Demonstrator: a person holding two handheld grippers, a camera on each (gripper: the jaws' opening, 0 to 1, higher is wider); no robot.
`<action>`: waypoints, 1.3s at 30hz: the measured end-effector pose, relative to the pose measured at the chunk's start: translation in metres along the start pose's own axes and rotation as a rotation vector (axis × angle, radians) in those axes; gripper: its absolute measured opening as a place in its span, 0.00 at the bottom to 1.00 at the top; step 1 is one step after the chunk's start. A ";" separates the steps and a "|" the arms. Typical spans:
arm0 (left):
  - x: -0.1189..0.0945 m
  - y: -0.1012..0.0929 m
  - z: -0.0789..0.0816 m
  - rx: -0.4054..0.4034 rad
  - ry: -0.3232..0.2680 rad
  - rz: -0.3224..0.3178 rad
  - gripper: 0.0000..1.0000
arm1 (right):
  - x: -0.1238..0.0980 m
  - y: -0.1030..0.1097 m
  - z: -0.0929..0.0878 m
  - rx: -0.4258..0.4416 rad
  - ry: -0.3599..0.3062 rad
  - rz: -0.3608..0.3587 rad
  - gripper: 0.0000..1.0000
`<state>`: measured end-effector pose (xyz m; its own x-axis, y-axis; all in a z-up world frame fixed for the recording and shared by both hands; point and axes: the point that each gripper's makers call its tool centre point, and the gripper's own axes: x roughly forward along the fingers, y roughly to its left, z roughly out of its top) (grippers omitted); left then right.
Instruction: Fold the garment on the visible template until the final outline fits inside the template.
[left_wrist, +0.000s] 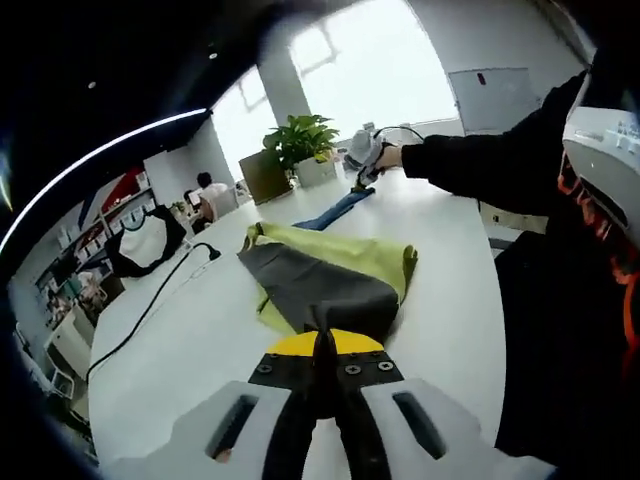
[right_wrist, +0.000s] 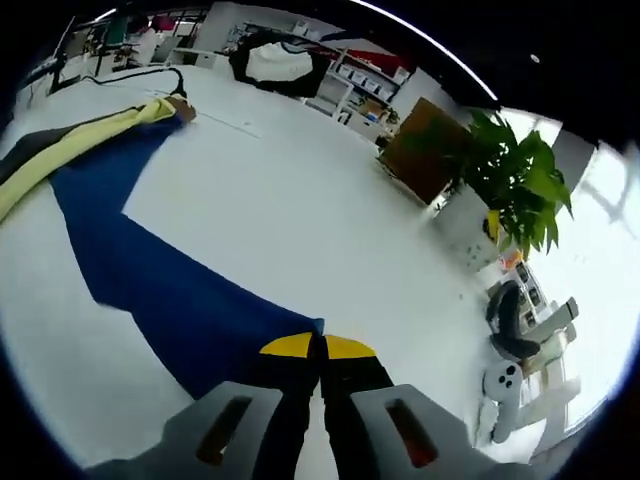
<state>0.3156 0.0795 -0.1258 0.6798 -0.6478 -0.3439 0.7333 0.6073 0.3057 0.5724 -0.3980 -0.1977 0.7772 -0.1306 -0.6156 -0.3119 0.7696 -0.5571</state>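
Garment (left_wrist: 330, 275): grey-and-yellow, bunched mid-table (left_wrist: 200, 330), part-folded | Left gripper (left_wrist: 325, 345): you've clamped its near grey edge | Right gripper (right_wrist: 322, 348): you've pinched the blue sheet's (right_wrist: 170, 290) corner, plant (right_wrist: 505, 170) side | Left to do: flatten, finish folds; template fit not judged.

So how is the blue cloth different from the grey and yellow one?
The blue cloth is one plain colour, spread out long and flat; the grey and yellow garment is two-toned and folded into a compact pile. The right gripper is shut on the blue cloth, the left gripper on the garment. Both lie on the white table.
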 end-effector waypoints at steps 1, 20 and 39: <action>0.000 0.002 0.003 -0.003 -0.012 0.002 0.02 | 0.000 0.000 0.000 -0.011 0.006 -0.007 0.00; -0.002 0.099 0.055 0.060 -0.065 0.179 0.02 | 0.003 -0.001 0.001 0.026 0.019 -0.001 0.00; -0.010 0.226 0.025 0.126 0.151 0.430 0.02 | 0.004 -0.003 0.001 0.036 0.017 0.015 0.00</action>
<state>0.4750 0.2122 -0.0309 0.9197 -0.2696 -0.2853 0.3875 0.7392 0.5508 0.5767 -0.4005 -0.1977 0.7632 -0.1290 -0.6331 -0.3032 0.7938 -0.5272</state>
